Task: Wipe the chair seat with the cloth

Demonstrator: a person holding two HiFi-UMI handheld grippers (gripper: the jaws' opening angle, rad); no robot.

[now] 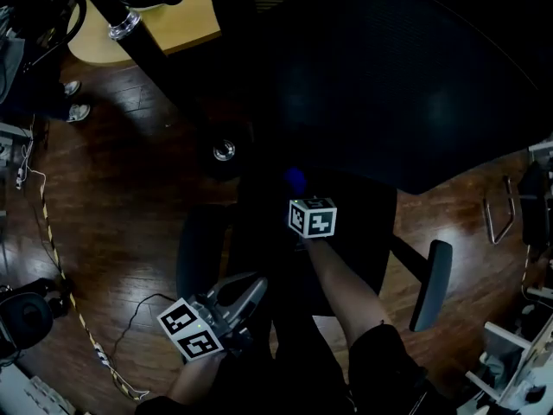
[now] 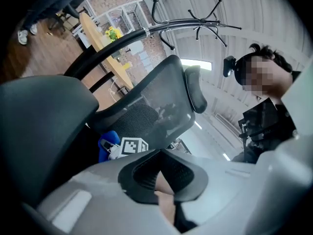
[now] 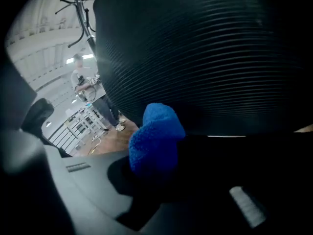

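Observation:
A black office chair fills the head view, its dark seat (image 1: 350, 223) below the wide mesh backrest (image 1: 389, 85). My right gripper (image 1: 299, 190) reaches over the seat and is shut on a blue cloth (image 1: 295, 180). In the right gripper view the cloth (image 3: 155, 136) bunches up between the jaws, close to the ribbed backrest (image 3: 205, 48). My left gripper (image 1: 257, 285) hangs off the seat's near left corner, beside the left armrest (image 1: 197, 249), jaws together on nothing. Its own view looks past the armrest (image 2: 39, 121) at the cloth (image 2: 104, 147) and the backrest (image 2: 156, 99).
A wooden table (image 1: 186, 20) with yellow flowers and a black pole (image 1: 130, 28) stand at the top left. The right armrest (image 1: 430, 284) juts out. A cable (image 1: 52, 240) and a metal bracket (image 1: 497, 219) lie on the wood floor. A person's shoes (image 1: 76, 111) show at left.

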